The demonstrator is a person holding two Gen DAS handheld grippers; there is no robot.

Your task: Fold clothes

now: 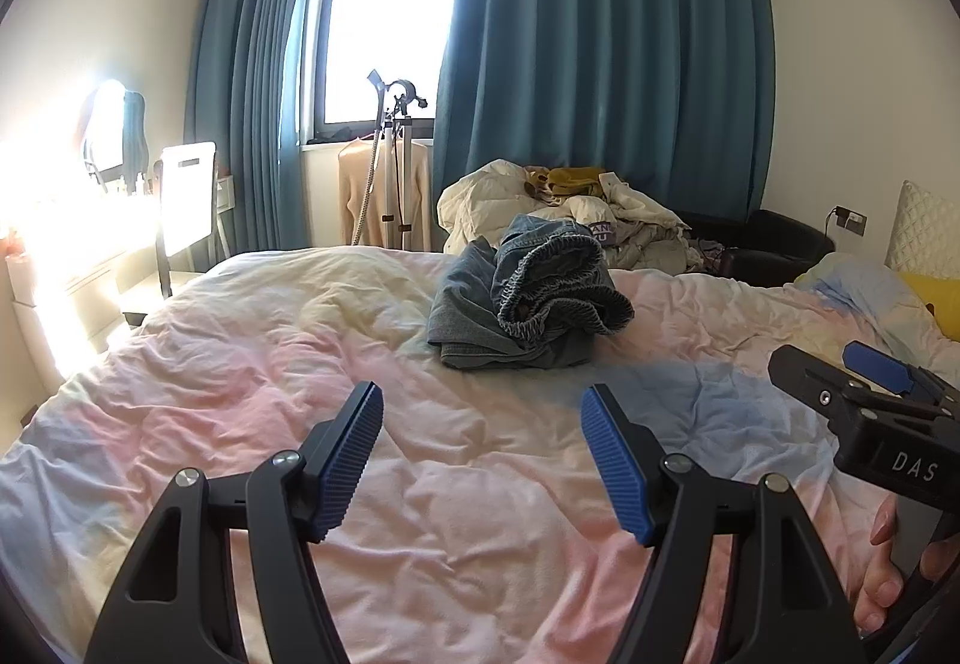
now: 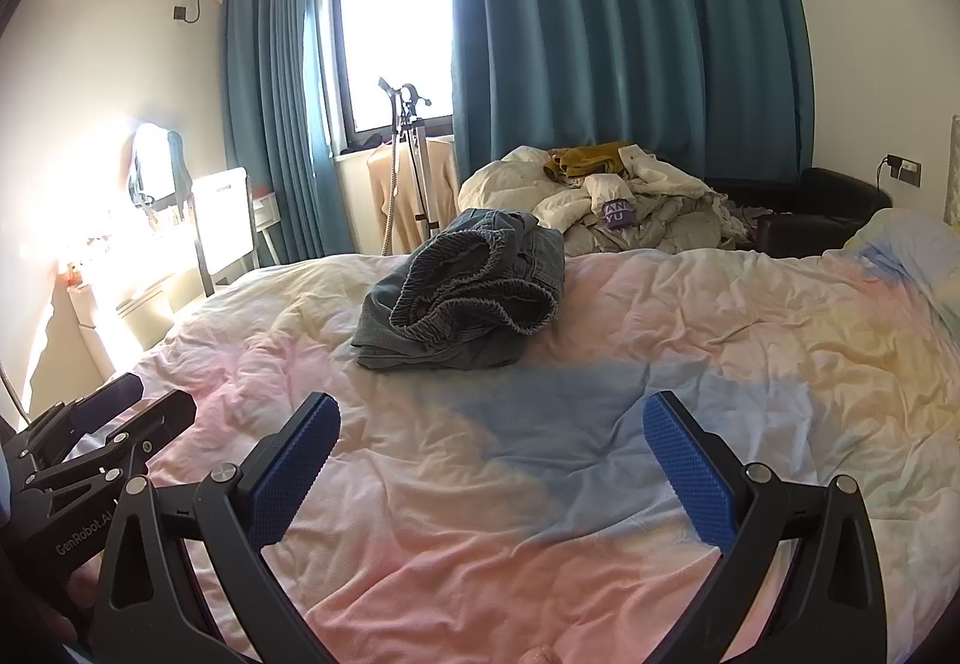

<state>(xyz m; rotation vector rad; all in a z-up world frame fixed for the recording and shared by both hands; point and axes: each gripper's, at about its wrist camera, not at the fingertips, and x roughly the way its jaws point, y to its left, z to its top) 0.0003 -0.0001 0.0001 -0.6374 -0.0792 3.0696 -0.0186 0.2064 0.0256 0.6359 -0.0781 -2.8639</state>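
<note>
Your left gripper and right gripper both spread empty short of the jeans; only left view shows the yellow pillow

The bed is lying under a crumpled duvet cover that is showing washed patches of pink, pale yellow and blue. A bundle of denim jeans is sitting directly on it, toward the far side and near the middle, with the elastic waistband gaping toward the near side. At the right end a pillow in the same pastel cloth is resting on the bed, with something yellow just beside it.
</note>
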